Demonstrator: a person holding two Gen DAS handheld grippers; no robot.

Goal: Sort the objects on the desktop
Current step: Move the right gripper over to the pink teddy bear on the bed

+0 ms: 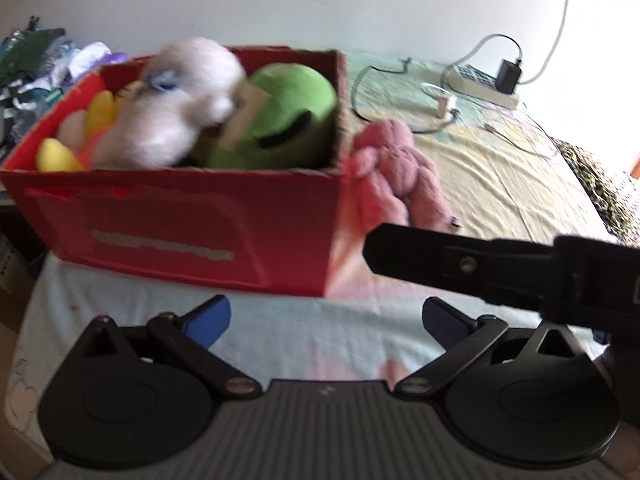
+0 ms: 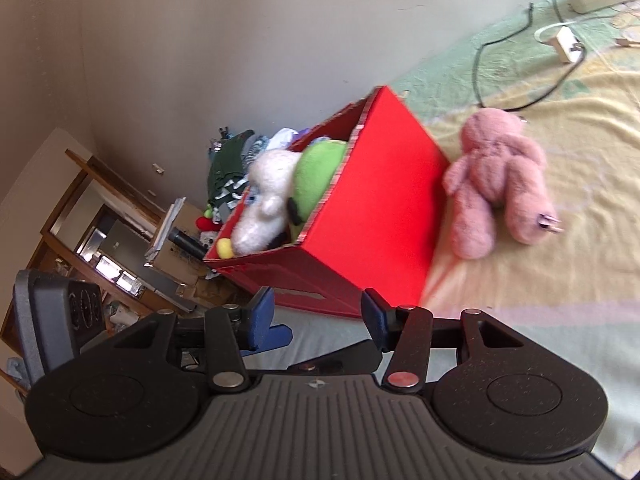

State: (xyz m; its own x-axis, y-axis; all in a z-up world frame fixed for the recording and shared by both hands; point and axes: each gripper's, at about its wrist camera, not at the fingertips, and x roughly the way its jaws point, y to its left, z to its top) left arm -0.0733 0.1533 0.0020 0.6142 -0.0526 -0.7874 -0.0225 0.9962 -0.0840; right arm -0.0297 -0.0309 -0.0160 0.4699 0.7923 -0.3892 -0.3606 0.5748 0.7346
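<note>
Both tongs, left [image 1: 326, 316] and right [image 2: 318, 314], gape empty short of the red box [image 1: 176, 224]. White and green plushies already inside. Pink plush [image 2: 496, 184] lies on the bed, touching the box's side. Likely next: reach over, grip pink plush, drop in box.

Both tongs, left [image 1: 326, 316] and right [image 2: 318, 312], have black linkages, blue finger pads, silver pivot screws, ribbed grey bases.

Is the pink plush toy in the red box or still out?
Out. The pink plush toy lies on the bedsheet beside the red box.
</note>
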